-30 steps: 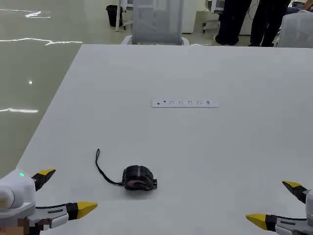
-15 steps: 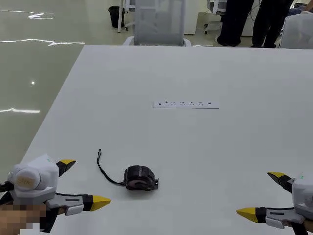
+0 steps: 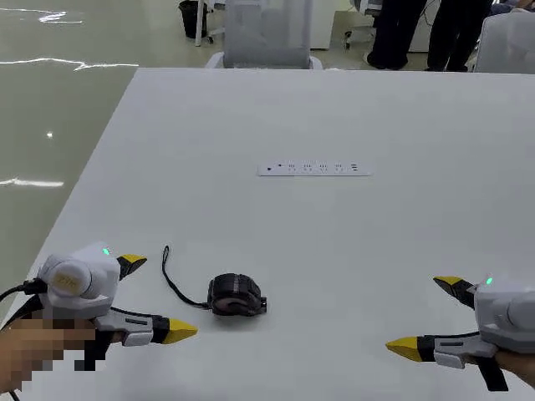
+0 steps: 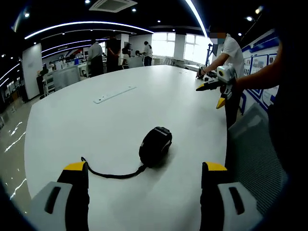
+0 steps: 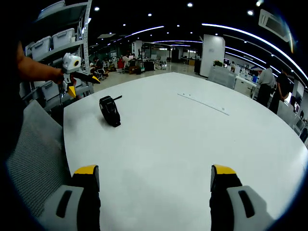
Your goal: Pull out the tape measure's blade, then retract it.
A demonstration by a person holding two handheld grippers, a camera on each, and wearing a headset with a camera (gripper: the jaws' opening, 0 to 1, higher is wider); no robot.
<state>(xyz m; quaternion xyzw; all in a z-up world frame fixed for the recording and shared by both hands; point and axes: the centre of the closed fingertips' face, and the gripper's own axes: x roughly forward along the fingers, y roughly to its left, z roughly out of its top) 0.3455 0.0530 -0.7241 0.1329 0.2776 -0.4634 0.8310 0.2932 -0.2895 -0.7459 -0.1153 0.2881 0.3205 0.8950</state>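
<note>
Tape measure [image 3: 236, 295] lay just right of my left gripper [image 3: 159, 296], jaws apart; right gripper [image 3: 424, 315] farther off, jaws apart too.

No text is showing legibly; the marks on the strip [image 3: 314, 170] on the bench [image 3: 401, 251] are appearing too small.

The table [image 3: 351, 251] ahead of the left gripper [image 3: 163, 296] is being lit evenly by ceiling strips [image 4: 77, 24]. Edges are being warped in both gripper views.
</note>
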